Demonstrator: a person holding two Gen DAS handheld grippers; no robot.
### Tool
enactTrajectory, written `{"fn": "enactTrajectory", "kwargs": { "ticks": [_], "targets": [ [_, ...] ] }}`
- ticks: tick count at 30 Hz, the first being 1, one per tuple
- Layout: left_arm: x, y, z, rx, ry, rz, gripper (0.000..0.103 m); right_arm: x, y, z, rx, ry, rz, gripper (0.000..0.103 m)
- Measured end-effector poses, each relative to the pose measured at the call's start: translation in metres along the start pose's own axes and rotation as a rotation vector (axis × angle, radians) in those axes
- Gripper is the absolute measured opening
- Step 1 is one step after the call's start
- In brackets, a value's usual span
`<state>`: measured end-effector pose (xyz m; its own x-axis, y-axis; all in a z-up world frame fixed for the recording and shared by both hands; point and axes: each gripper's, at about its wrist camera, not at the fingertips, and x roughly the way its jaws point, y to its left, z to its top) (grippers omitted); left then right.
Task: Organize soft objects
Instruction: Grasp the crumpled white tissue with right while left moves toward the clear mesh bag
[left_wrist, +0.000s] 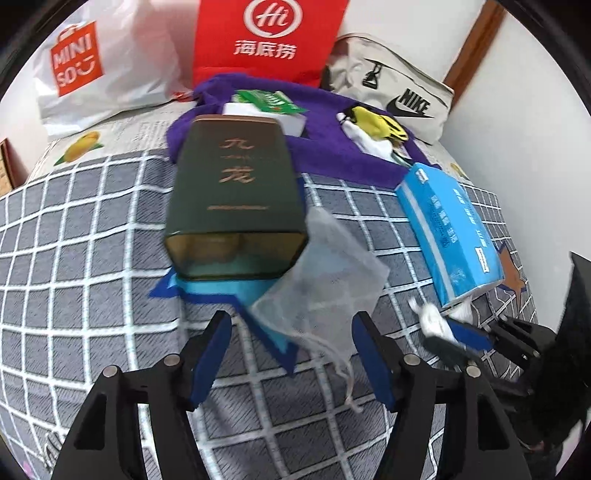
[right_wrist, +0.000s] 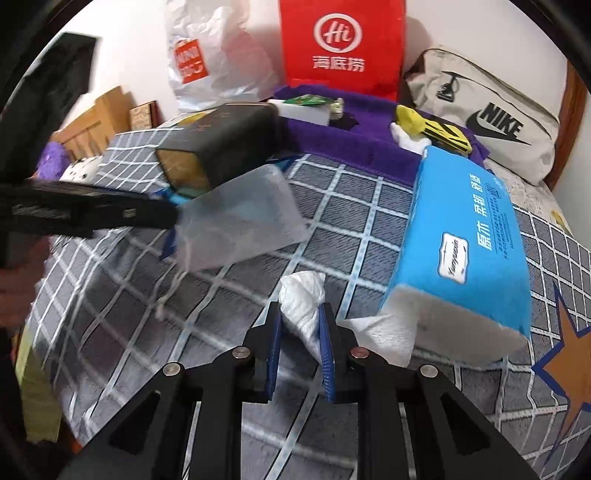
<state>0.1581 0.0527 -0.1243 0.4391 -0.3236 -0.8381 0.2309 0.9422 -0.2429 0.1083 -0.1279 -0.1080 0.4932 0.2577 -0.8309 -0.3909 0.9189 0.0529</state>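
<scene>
- White MINISO bag (left_wrist: 103, 66), red Haidilao bag (left_wrist: 266, 37) and beige NIKE bag (left_wrist: 399, 92) line the bed's far edge.
- Left tool (left_wrist: 291, 354) released, its pads either side of a mesh pouch (left_wrist: 325, 280).
- Right tool (right_wrist: 301, 332) clenched on a white tissue (right_wrist: 303, 299) beside the blue tissue pack (right_wrist: 469, 236).

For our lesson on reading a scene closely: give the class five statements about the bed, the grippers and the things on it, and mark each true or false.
1. The right gripper is closed on a white tissue. True.
2. The left gripper has its jaws shut tight. False: they stand apart, with a mesh pouch lying ahead between them.
3. The blue tissue pack lies on the checked bedspread. True.
4. The dark green tin stands upright with its lid on. False: it lies on its side, its open end toward the left wrist camera.
5. The red bag stands between a white Miniso bag and a Nike bag. True.
</scene>
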Motion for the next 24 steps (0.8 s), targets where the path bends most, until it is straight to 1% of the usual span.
{"fn": "enactTrajectory", "kwargs": {
  "ticks": [2,7,8,9,12,14,17,20,24],
  "targets": [
    [0.006,-0.003,0.001,0.015,0.0,0.001,0.072,-0.012,0.002,-0.003,-0.016,-0.014,0.007,0.019],
    [0.03,-0.012,0.001,0.059,0.024,0.035,0.072,-0.036,-0.007,-0.012,0.022,-0.04,0.036,0.019],
    [0.032,-0.014,0.0,0.073,0.021,0.042,0.076,-0.038,-0.009,-0.014,0.028,-0.041,0.034,0.019],
    [0.032,-0.017,-0.001,0.09,0.015,0.04,0.078,-0.041,-0.013,-0.017,0.035,-0.039,0.027,0.019],
    [0.031,-0.029,-0.006,0.115,0.029,-0.026,0.078,-0.046,-0.024,-0.023,0.064,-0.031,0.016,0.019],
    [0.032,-0.038,-0.01,0.138,0.039,-0.047,0.078,-0.049,-0.033,-0.026,0.087,-0.033,0.02,0.019],
    [0.03,-0.045,-0.012,0.152,0.041,-0.011,0.078,-0.055,-0.047,-0.028,0.127,-0.047,0.016,0.019],
    [0.022,-0.038,-0.008,0.122,-0.005,0.01,0.078,-0.06,-0.058,-0.03,0.153,-0.061,0.018,0.019],
    [0.03,-0.029,0.001,0.11,-0.003,0.063,0.078,-0.06,-0.065,-0.033,0.163,-0.065,0.031,0.02]
  ]
}}
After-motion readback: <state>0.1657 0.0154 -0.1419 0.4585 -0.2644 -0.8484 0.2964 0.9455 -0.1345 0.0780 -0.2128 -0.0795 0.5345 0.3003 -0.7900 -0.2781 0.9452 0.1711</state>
